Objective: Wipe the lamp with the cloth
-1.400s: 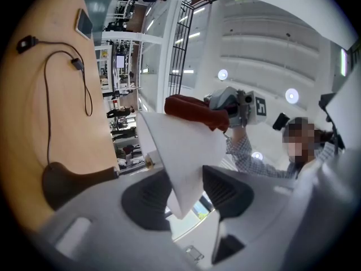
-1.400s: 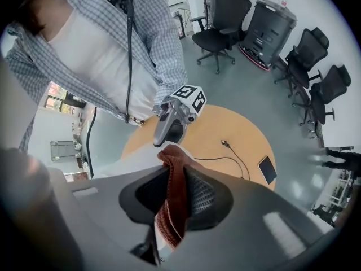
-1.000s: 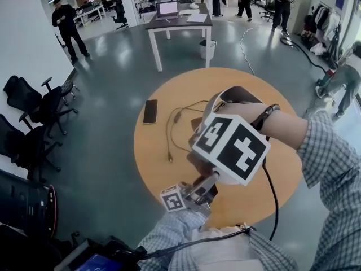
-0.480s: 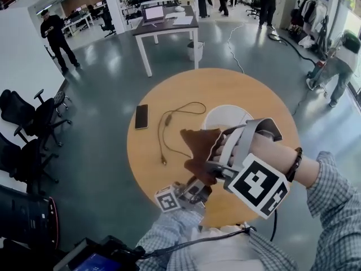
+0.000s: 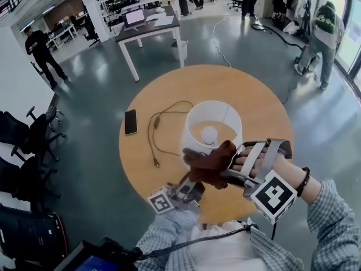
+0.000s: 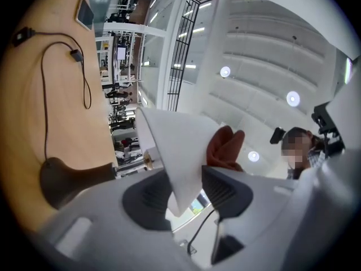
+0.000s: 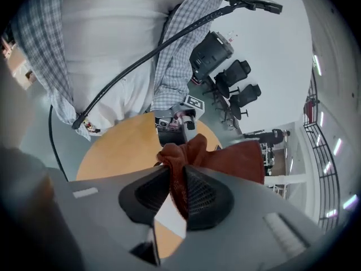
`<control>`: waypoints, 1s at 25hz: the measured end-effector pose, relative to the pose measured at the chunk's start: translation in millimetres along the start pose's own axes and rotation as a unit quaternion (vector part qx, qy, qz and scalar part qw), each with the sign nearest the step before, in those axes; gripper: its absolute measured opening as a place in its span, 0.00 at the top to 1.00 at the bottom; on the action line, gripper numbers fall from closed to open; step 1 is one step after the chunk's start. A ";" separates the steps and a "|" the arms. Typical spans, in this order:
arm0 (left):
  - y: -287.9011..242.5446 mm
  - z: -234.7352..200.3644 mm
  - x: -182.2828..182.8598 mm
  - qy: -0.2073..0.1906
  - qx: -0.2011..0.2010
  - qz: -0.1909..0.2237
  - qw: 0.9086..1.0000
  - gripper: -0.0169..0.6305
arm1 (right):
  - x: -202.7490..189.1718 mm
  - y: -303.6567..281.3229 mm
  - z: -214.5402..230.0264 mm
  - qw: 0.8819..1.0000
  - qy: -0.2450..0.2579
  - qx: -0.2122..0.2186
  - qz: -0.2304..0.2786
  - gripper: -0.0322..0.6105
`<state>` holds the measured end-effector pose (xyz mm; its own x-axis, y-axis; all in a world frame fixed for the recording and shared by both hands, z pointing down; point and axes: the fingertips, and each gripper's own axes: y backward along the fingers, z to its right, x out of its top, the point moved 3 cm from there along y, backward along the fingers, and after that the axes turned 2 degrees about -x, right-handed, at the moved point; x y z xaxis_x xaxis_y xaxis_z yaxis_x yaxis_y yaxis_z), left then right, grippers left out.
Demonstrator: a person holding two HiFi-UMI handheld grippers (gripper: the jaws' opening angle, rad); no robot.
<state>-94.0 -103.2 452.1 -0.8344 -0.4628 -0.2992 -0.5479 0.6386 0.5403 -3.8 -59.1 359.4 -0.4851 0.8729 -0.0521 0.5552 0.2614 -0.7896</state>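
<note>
Lamp (image 5: 231, 117) right of centre on the round wooden surface (image 5: 169, 89), white shade open at the top, bulb (image 5: 208, 134) showing inside. Dark lamp base (image 6: 62, 179) flat on the wood. Rust-brown cloth (image 5: 210, 164) bunched against the shade's near rim and lapping over its edge.

Right tongs (image 5: 223, 175) clenched on a fold of that cloth, reaching in from the right and pointed downward. Left tongs (image 5: 189, 186) just below the near rim, angled upward, grasping the shade's lower edge, with the white wall wedged between both ribbed pads.

Black-and-white marker cube on each tool, one (image 5: 159, 201) at the near edge of the surface, the other (image 5: 274, 195) to the right, both bearing blocky square patterns. Black wristband (image 5: 304, 180) and checked sleeve (image 5: 333, 230) behind the right tool.

Black cable (image 5: 155, 126) looping left of the lamp. Dark phone (image 5: 131, 121) flat further left, near the surface's left edge, apart from the cable.

Far off, a white table (image 5: 149, 33) with an open laptop (image 5: 134, 17), screen lit but too small to read, and a bin (image 5: 179, 49) beside it. Black office chairs (image 5: 28, 140) at the left. People standing at the far left (image 5: 39, 44) and far right (image 5: 318, 33).
</note>
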 end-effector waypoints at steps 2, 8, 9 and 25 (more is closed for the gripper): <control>-0.6 0.6 0.0 0.002 0.000 0.000 1.000 0.73 | -10.5 0.5 -14.9 1.000 -0.024 0.004 -0.013 0.84; -1.6 2.8 -0.2 0.004 0.002 -0.001 1.000 0.72 | -34.5 -3.3 -51.6 0.994 -0.106 0.005 -0.032 0.84; -1.1 3.4 0.1 0.005 0.001 -0.001 1.000 0.72 | -37.4 -5.8 -57.2 0.992 -0.123 0.005 -0.033 0.84; 4.0 6.1 3.6 0.000 0.013 0.018 1.000 0.65 | -60.4 -72.3 -115.2 0.923 -0.375 -0.078 -0.030 0.84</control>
<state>-99.5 -98.6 448.4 -0.8535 -0.4396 -0.2799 -0.5191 0.6702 0.5304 63.1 -83.2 490.1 -0.8171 0.3398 -0.4656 0.5741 0.4067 -0.7106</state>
